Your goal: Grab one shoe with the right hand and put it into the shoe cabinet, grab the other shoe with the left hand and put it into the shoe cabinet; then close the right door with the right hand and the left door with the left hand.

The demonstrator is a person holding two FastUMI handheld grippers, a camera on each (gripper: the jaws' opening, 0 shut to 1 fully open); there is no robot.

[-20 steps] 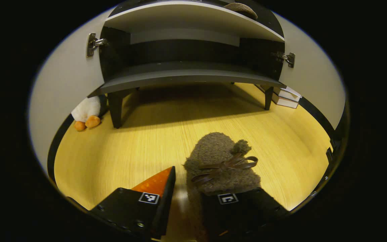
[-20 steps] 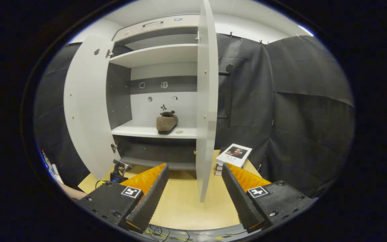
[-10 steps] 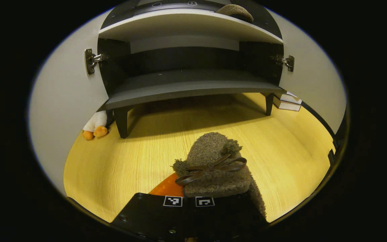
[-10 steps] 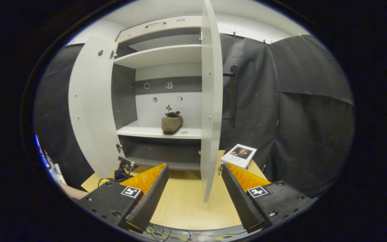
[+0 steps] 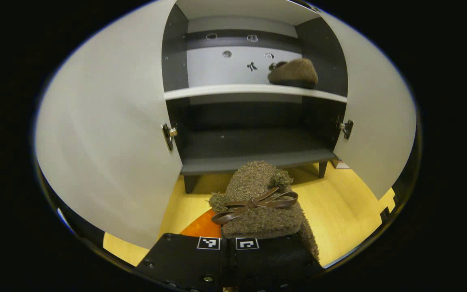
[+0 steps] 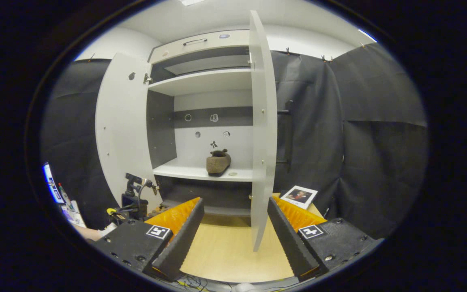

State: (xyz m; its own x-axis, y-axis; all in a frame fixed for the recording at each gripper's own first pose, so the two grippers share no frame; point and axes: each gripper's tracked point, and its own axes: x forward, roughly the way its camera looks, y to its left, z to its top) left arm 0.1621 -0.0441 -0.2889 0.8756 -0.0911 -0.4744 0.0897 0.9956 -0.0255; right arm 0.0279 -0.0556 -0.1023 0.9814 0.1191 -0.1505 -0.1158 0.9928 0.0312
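Note:
My left gripper (image 5: 228, 238) is shut on a brown fuzzy shoe (image 5: 258, 198) with a leather bow, held off the floor in front of the cabinet's dark bottom shelf (image 5: 253, 152). The matching shoe (image 5: 294, 72) lies on the white shelf (image 5: 217, 90) above, toward the right. Both doors stand open, the left door (image 5: 108, 134) close beside me and the right door (image 5: 375, 121) opposite. In the right gripper view, my right gripper (image 6: 235, 201) is open and empty, back from the cabinet. It faces the right door (image 6: 263, 142) edge-on, with the shelved shoe (image 6: 218, 162) beyond.
A book stack (image 6: 298, 195) lies on the wooden floor (image 6: 225, 251) right of the cabinet. In the right gripper view the left gripper (image 6: 136, 194) and a hand (image 6: 91, 233) show low at the left, by the left door (image 6: 122, 129). An upper white shelf (image 6: 205, 81) sits above.
My left gripper shut on the shoe on the floor, then lifted it and tilted up toward the shelves. The right gripper stayed open and shifted slightly.

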